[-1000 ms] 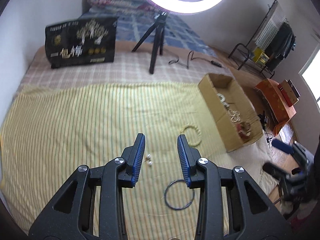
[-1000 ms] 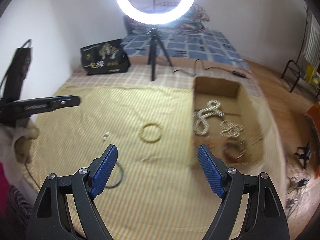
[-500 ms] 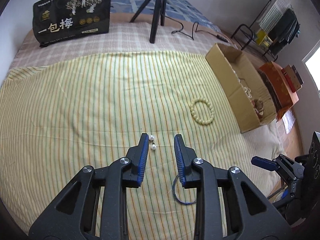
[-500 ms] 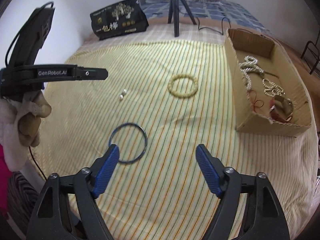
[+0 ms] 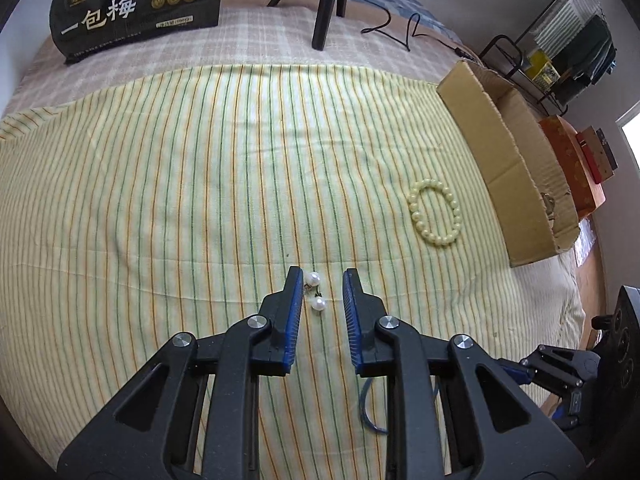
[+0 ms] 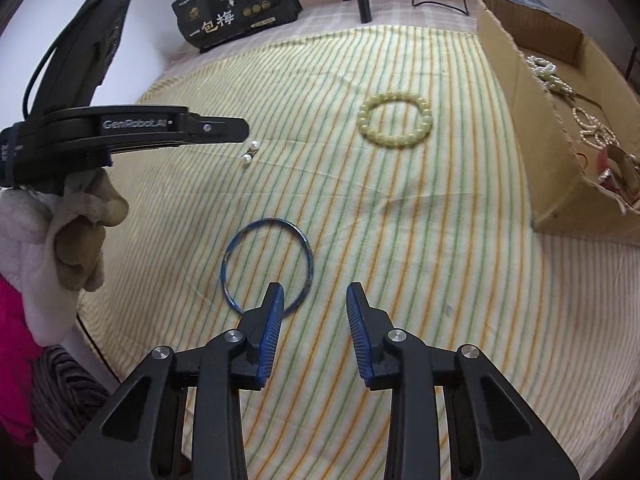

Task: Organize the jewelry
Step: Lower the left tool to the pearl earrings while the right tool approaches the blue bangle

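Observation:
Two pearl earrings (image 5: 315,291) lie on the yellow striped cloth (image 5: 160,200), between the fingertips of my open left gripper (image 5: 321,274); they also show in the right wrist view (image 6: 251,151). A thin blue bangle (image 6: 267,265) lies just ahead of my open, empty right gripper (image 6: 315,290), its near edge by the left fingertip. A pale yellow bead bracelet (image 5: 435,212) lies further right, also in the right wrist view (image 6: 395,120). A cardboard box (image 6: 516,76) at the right holds pearl strands (image 6: 556,76) and other jewelry.
A black bag with Chinese lettering (image 5: 136,4) stands at the back of the bed. A black tripod (image 5: 326,8) and a cable (image 5: 404,32) stand behind the cloth. A metal rack (image 5: 560,52) and an orange box (image 5: 568,160) are beyond the cardboard box.
Both grippers have moved down and forward toward the cloth. The left now straddles the pearl earrings. The right has narrowed its opening and come up to the blue bangle.

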